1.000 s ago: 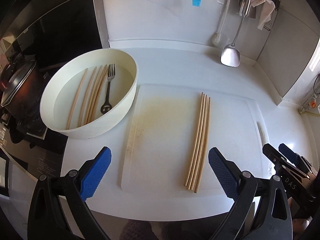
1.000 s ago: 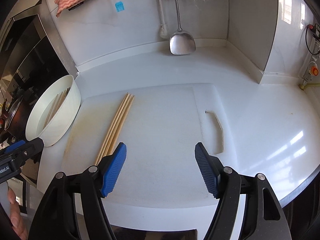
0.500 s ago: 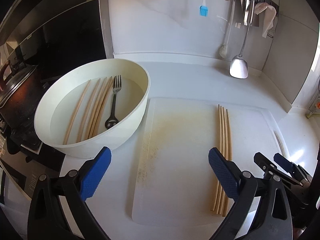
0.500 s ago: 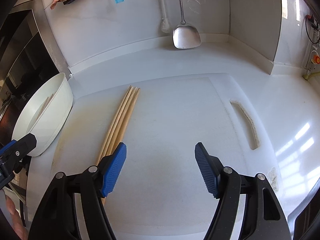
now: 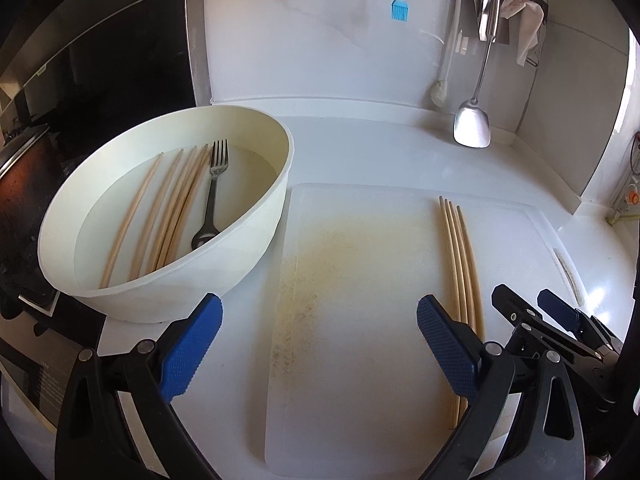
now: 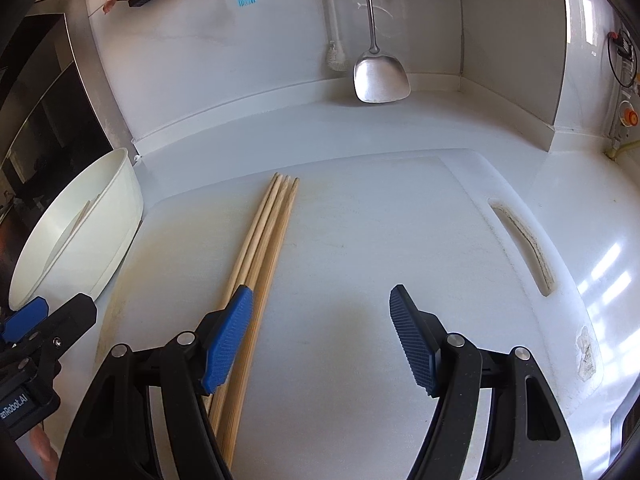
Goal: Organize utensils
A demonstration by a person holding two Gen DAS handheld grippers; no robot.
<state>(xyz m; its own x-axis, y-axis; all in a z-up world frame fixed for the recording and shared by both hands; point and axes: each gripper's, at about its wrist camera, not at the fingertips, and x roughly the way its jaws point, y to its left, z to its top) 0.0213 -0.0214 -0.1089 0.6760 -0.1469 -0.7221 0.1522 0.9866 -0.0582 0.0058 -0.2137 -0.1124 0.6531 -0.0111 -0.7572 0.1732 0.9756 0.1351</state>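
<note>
Left wrist view: the left gripper (image 5: 318, 340) hangs wide open and empty over the board (image 5: 360, 360). More chopsticks and a fork (image 5: 210, 196) lie in the bowl (image 5: 260, 240), apparently in water. A wet stick could slip from the pads.

Right wrist view: the right gripper (image 6: 322, 332) is also spread and empty, its left pad over the four chopsticks (image 6: 260, 248) on the board. Closing here could scatter them.

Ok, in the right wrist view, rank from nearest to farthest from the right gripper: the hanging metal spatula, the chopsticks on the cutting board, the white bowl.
From the right gripper:
1. Chopsticks on the cutting board, beside its left finger.
2. White bowl, far left, off the board.
3. Metal spatula, hanging at the back wall.
</note>
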